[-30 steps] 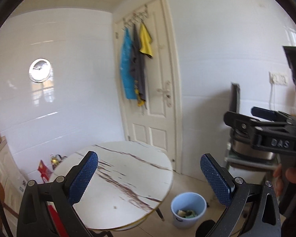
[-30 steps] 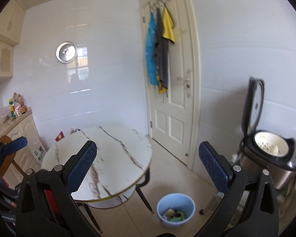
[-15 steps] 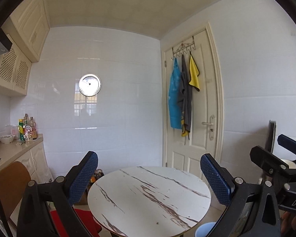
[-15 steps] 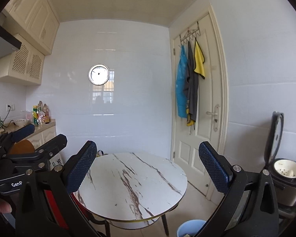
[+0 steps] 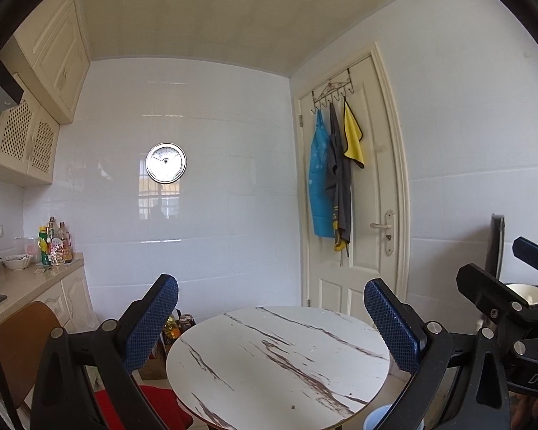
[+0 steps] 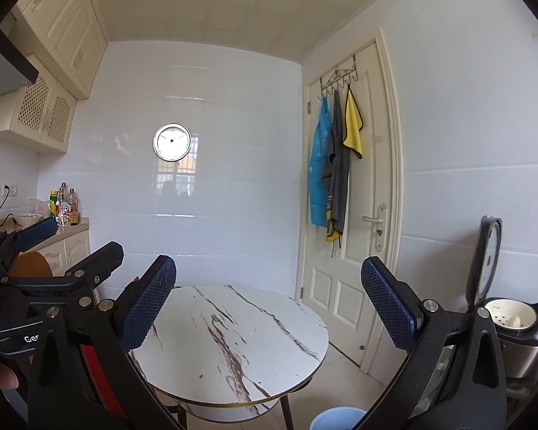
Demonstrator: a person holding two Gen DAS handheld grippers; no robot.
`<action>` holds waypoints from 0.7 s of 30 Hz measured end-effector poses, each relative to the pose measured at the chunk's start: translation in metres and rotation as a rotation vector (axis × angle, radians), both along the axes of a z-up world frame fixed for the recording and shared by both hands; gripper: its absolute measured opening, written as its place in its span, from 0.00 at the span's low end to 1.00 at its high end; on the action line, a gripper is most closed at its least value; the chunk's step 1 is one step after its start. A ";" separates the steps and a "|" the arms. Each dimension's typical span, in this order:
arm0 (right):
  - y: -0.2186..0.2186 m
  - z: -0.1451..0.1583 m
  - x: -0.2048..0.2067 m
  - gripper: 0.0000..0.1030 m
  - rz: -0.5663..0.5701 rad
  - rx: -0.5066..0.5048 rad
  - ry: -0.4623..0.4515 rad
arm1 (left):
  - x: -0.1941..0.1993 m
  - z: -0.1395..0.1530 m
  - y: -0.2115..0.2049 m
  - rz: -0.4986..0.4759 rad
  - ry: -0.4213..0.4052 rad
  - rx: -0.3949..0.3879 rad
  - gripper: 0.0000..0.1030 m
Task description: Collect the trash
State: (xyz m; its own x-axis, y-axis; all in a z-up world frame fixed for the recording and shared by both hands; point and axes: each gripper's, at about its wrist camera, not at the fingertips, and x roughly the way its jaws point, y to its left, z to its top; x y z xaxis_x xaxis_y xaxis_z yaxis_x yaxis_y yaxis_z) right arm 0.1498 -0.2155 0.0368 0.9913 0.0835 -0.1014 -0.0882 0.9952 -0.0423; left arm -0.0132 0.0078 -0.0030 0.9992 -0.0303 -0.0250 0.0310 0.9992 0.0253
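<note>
My left gripper [image 5: 270, 317] is open, its blue-padded fingers spread wide with nothing between them. It is raised and looks across a round marble-pattern table [image 5: 279, 362]. The right gripper [image 6: 269, 304] is open too and empty, aimed at the same table [image 6: 229, 340]. Only the rim of a light blue trash bin [image 6: 337, 419] shows on the floor under the table's right edge; its rim [image 5: 378, 419] also peeks in at the bottom of the left wrist view. No trash shows on the table. Each gripper appears at the edge of the other's view.
A white door [image 6: 355, 215] with hung aprons and a yellow cloth stands behind the table. An open rice cooker [image 6: 513, 322] sits at the right. A counter with bottles [image 5: 53, 243] runs along the left, with a brown chair back [image 5: 14, 351] and a red seat [image 5: 150, 405] near the table.
Both grippers have tilted upward: the views rose from the table and the bin with trash inside to the walls and ceiling. The bin has slid almost out of frame. Both stay open.
</note>
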 end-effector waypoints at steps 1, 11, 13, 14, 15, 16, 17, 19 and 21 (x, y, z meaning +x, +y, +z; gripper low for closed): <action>0.000 -0.001 0.000 1.00 -0.004 0.001 0.001 | 0.002 -0.001 -0.003 0.003 0.001 0.003 1.00; -0.007 0.001 0.001 1.00 -0.041 0.006 0.025 | 0.026 0.002 -0.005 -0.030 0.021 0.000 1.00; -0.010 0.002 -0.001 1.00 -0.058 0.011 0.022 | 0.030 0.002 -0.006 -0.038 0.027 0.005 1.00; -0.011 0.002 -0.001 1.00 -0.067 0.012 0.020 | 0.031 0.003 -0.008 -0.037 0.026 0.008 1.00; -0.012 0.002 -0.002 1.00 -0.073 0.012 0.018 | 0.033 0.004 -0.009 -0.034 0.026 0.011 1.00; -0.013 0.003 -0.002 1.00 -0.078 0.012 0.022 | 0.035 0.005 -0.009 -0.034 0.027 0.015 1.00; -0.015 0.003 -0.001 1.00 -0.078 0.015 0.026 | 0.037 0.005 -0.009 -0.035 0.028 0.017 1.00; -0.017 0.001 -0.001 1.00 -0.074 0.021 0.031 | 0.040 0.004 -0.008 -0.034 0.029 0.020 1.00; -0.019 0.001 0.000 1.00 -0.075 0.026 0.038 | 0.046 0.005 -0.008 -0.034 0.030 0.024 1.00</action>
